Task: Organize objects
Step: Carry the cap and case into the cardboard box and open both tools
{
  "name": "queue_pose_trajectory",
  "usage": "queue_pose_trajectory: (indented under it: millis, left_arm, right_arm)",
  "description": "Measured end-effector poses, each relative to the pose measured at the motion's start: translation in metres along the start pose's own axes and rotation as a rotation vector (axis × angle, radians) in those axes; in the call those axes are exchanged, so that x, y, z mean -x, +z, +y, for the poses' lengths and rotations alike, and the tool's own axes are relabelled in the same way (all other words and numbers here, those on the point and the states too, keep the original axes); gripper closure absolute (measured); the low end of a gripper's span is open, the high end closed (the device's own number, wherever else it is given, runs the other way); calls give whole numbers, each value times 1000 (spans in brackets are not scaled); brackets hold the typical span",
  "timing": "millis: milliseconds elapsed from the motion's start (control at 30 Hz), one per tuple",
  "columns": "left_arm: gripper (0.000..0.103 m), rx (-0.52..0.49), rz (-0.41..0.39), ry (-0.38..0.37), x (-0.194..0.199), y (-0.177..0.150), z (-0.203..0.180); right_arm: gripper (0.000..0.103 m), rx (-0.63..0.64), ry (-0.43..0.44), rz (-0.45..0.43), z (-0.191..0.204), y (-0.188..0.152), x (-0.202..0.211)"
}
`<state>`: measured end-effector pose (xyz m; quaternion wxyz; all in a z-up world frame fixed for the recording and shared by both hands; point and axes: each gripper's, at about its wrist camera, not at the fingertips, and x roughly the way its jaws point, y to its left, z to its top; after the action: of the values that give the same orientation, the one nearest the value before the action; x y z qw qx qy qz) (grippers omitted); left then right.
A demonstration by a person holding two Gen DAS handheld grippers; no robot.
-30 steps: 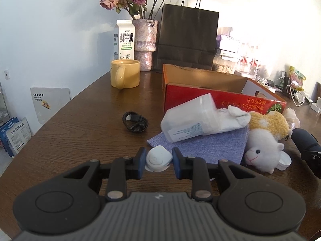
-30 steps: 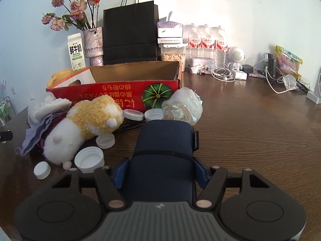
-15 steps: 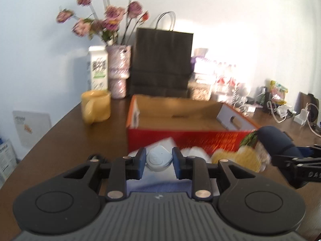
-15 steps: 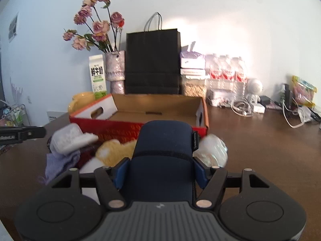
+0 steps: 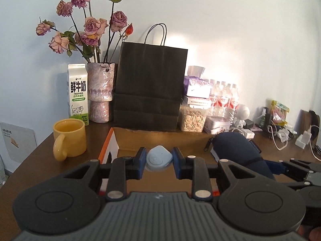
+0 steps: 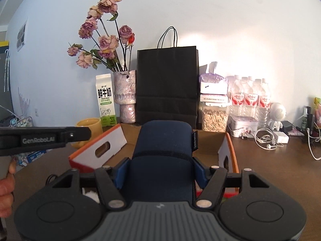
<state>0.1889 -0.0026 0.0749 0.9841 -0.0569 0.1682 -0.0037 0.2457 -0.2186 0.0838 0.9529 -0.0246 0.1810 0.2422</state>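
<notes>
Left gripper (image 5: 158,160) pinching a small pale-blue rounded case (image 5: 159,158), hovering above the open cardboard box (image 5: 128,142), beside the yellow mug (image 5: 70,138). Needing a low, level release well inside the box walls.

Right gripper (image 6: 160,170) clamping a navy zip pouch (image 6: 163,150) at half spread, likewise over the box; lowering before letting go, keeping clear of the other tool.

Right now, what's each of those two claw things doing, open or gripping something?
Left gripper: closed on a small pale blue-grey case.
Right gripper: closed on a dark navy zipped pouch.
</notes>
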Motion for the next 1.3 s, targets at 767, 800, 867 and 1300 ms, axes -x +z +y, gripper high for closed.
queue_pose_trajectory:
  millis: [767, 800, 867, 1300]
  left_arm:
    - [0, 51, 114, 37, -104, 4, 11]
    - [0, 49, 93, 60, -101, 4, 11]
    - [0, 35, 87, 75, -99, 6, 9]
    - [0, 31, 56, 62, -85, 13, 3]
  right_arm:
    - [14, -31, -61, 138, -30, 2, -114]
    - [1, -25, -72, 127, -30, 2, -111]
    - [0, -30, -77, 110, -31, 4, -106]
    - [0, -31, -83, 64, -32, 7, -89]
